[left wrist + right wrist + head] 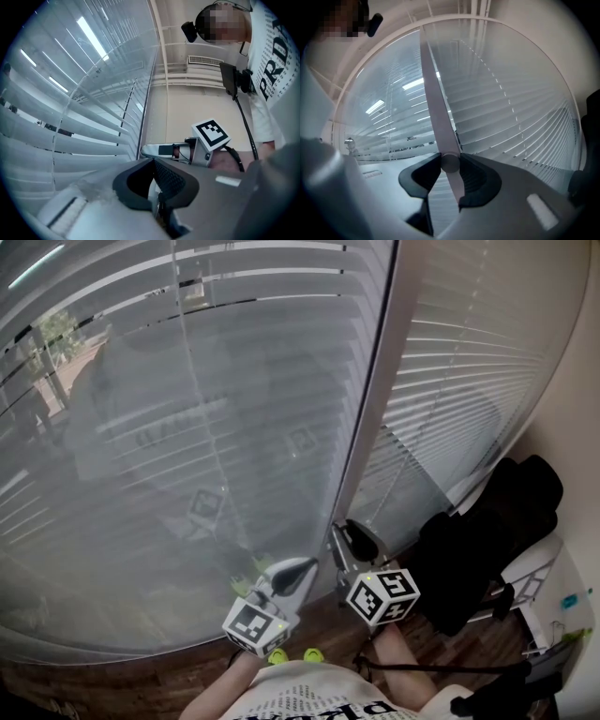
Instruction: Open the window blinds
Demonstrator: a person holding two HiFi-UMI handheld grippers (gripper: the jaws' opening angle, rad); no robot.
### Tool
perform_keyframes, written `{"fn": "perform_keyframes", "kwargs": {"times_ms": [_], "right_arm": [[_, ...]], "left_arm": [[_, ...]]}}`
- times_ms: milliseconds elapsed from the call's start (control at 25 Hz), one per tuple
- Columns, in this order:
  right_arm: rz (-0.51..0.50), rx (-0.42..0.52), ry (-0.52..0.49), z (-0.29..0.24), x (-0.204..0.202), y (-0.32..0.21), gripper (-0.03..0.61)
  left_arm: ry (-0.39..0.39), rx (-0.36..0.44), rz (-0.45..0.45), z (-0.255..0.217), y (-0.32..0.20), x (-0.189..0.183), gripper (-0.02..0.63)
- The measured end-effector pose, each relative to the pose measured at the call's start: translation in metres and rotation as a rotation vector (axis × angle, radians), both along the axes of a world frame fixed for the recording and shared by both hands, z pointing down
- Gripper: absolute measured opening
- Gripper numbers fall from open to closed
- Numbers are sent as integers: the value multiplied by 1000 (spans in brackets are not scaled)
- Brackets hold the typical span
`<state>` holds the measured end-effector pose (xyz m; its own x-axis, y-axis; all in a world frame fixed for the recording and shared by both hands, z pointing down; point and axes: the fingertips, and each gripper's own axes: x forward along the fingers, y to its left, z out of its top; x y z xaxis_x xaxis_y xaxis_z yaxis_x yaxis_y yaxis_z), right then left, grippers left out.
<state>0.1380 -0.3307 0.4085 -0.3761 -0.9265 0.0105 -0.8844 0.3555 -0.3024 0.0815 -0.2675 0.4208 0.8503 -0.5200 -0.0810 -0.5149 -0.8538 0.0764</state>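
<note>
dim daylight filters through the blinds (511, 117) beyond the jaws; bright streaks (91, 36) glare above them; jaws sit dark, blurred; edges bow, corners vignette black.

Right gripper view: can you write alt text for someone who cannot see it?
The right hand-held gripper is closed on a pale tilt wand, its dark pads pressing the wand from both sides. The wand runs up the middle of the picture, with horizontal blind slats filling the view on both sides.
</note>
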Motion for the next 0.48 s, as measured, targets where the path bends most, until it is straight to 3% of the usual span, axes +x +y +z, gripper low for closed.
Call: {"fn": "perform_keyframes", "kwargs": {"times_ms": [280,480], "right_arm": [[2,14,31,0,-1,1,135],[-25,54,215,0,-3,4,155]], "left_arm": [[-8,-19,-14,-3,-1,0,-6],[9,-10,-12,-2,-2,-2,-6]]}}
